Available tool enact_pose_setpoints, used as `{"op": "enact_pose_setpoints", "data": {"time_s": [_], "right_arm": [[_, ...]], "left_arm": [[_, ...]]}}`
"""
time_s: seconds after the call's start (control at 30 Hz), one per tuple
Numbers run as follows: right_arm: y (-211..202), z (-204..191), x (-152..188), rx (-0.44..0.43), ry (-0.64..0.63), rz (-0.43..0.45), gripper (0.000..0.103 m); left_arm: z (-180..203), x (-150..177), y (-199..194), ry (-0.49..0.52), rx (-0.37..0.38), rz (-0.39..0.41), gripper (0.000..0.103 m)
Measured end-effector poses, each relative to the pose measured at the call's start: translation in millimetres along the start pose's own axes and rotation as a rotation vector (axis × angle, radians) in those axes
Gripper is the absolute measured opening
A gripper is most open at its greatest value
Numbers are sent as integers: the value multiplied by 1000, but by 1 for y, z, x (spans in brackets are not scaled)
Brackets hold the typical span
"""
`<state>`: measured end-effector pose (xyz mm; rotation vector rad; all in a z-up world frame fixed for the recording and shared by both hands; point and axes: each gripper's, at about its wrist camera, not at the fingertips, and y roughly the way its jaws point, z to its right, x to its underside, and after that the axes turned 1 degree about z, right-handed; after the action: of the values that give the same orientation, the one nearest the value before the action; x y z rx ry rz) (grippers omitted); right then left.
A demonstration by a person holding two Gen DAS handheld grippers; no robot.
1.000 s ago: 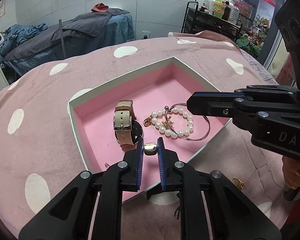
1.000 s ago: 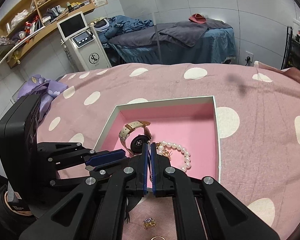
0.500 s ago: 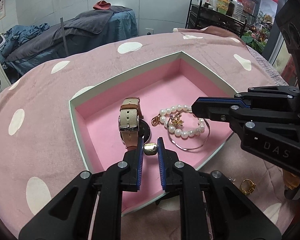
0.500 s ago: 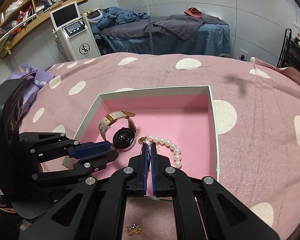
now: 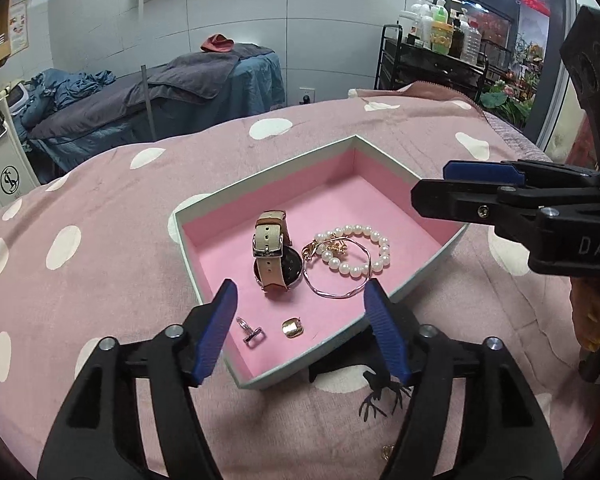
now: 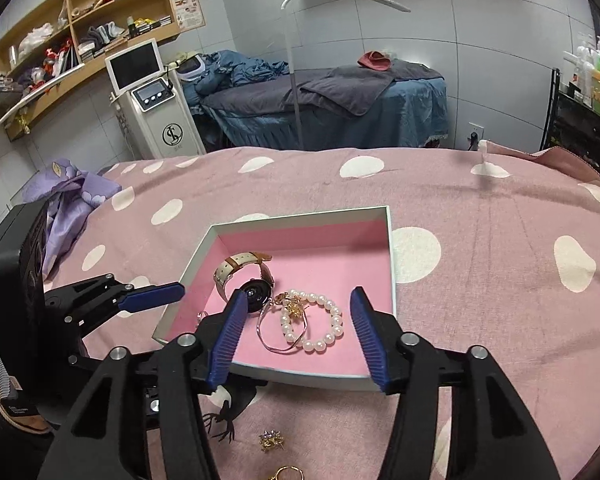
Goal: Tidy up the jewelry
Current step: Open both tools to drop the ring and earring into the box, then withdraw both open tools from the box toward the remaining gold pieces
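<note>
A white box (image 5: 260, 186) lined in pink holds a tan-strap watch (image 5: 274, 256), a pearl bracelet (image 5: 356, 252), a thin bangle (image 5: 336, 292), a small gold piece (image 5: 293, 327) and a silver piece (image 5: 252, 330). My left gripper (image 5: 300, 292) hangs over the box's near corner. Its jaws are opening, and the gold piece lies free on the lining below them. My right gripper (image 6: 299, 296) hovers above the bracelet (image 6: 320, 324) and watch (image 6: 252, 288). Its jaws are opening too, with nothing pressed between them.
The box sits on a pink blanket (image 6: 480, 248) with white dots. Loose on the blanket near me lie a purple-and-gold piece (image 6: 272, 438) and a gold ring (image 6: 286, 472). A purple cloth (image 6: 68, 196) lies at the left edge. A treatment bed and shelves stand behind.
Both grippers went from shut to wide apart and drew back a little. The gold piece left the left jaws and now rests on the box floor.
</note>
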<state>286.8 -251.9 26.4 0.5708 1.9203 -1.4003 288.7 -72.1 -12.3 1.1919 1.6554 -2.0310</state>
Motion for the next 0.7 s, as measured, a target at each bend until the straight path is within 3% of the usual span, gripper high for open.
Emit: {"op": "enact_pose_setpoints", "data": {"time_s": [0.1,0.23,0.7], "right_arm": [[-10,5,7,11,33,2,72],[-20,6,20,10,46,-8,75],[-35,-13,67,65,-35,-50,79]], "left_arm": [[1,7,-16,-12,2,33,81],[3,18,-36,-15,-14,71,89],[1,68,-61,-49,-62,58,92]]}}
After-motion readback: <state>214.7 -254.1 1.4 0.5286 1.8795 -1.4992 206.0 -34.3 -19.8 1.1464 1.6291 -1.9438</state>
